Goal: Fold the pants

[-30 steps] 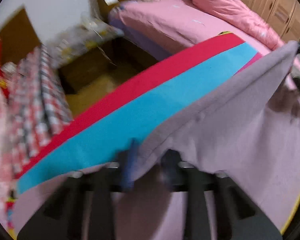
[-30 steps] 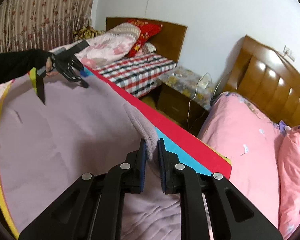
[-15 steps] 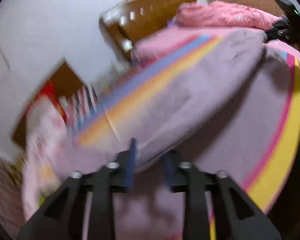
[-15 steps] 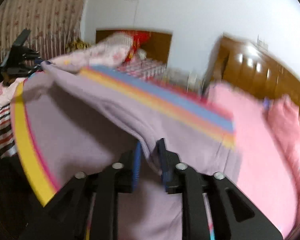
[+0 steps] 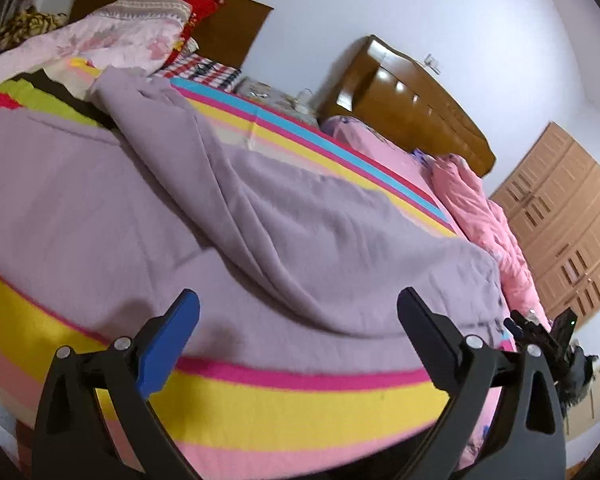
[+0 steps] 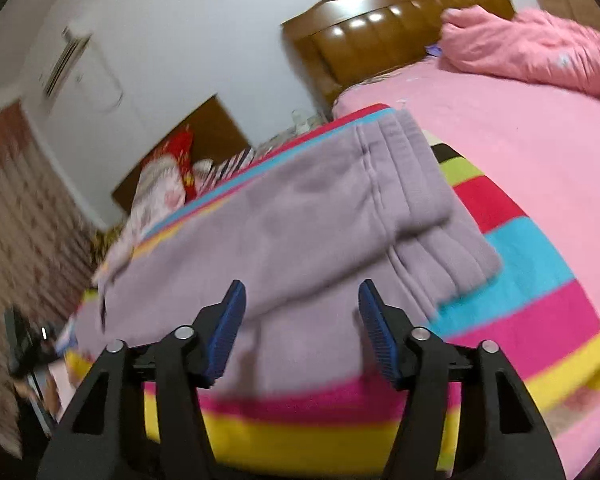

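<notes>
Right wrist: pants (image 6: 308, 216) lay folded lengthwise near striped blanket's (image 6: 532, 280) front edge; both hand-held grippers (image 6: 300, 328) (image 5: 298, 330) gaped, empty; next fold should align waistband (image 6: 412, 168).

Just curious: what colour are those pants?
The pants are plain lilac purple, seen best from the right wrist.

White wall (image 5: 380, 8), 2 wooden headboards (image 5: 412, 100), brown wardrobe (image 5: 568, 216), pink bed (image 6: 520, 128)

Left tongs (image 5: 298, 316) spread wide, nothing between the fingers. Just ahead of them lie the mauve pants (image 5: 260, 216), one leg folded over the other, on the striped blanket (image 5: 300, 404). Far to the right, the right tongs (image 5: 540, 330) peek in at the blanket's edge.
</notes>
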Demonstrator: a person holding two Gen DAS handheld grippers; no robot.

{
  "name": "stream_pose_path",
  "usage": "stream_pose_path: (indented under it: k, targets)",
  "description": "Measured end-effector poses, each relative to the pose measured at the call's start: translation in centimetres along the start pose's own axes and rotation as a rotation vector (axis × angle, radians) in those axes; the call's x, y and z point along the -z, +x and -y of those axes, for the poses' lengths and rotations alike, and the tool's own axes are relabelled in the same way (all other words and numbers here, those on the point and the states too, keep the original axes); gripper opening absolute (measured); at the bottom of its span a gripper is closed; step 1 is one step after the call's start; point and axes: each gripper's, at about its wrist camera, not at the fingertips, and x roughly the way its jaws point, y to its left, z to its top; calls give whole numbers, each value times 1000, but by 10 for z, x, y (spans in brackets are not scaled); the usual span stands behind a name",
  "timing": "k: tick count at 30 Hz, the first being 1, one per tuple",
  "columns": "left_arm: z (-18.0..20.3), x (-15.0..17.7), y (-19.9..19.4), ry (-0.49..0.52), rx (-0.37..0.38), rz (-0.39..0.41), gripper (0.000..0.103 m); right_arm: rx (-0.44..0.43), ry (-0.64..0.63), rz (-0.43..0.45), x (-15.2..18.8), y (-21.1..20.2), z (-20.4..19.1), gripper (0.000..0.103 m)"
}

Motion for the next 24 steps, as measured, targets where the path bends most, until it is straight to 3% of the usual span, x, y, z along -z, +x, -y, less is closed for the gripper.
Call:
stream_pose_path:
  k: [3, 10, 19, 21, 22, 23, 24]
  targets:
    - [6, -4, 9, 0, 3, -9, 99, 99, 104, -94, -8, 30, 3, 49]
    - [-7, -2, 24, -44, -4, -58, 99, 102, 206, -41, -11, 34, 12, 45]
    - [-16, -15, 47, -77, -96, -74, 96, 70, 158, -4, -3, 28, 17, 31]
    - [-17, -20, 62, -79, -103, -112, 71, 66, 160, -1, -1, 23, 21, 29]
    - [-17, -21, 69, -78, -117, -134, 64, 65, 157, 2, -1, 24, 22, 28]
    - [-16, -21, 74, -61, -165, -137, 50, 66, 153, 5, 0, 21, 23, 27]
    - [-15, -22, 75, -46, -191, -126, 19, 70, 149, 9, 0, 21, 23, 25]
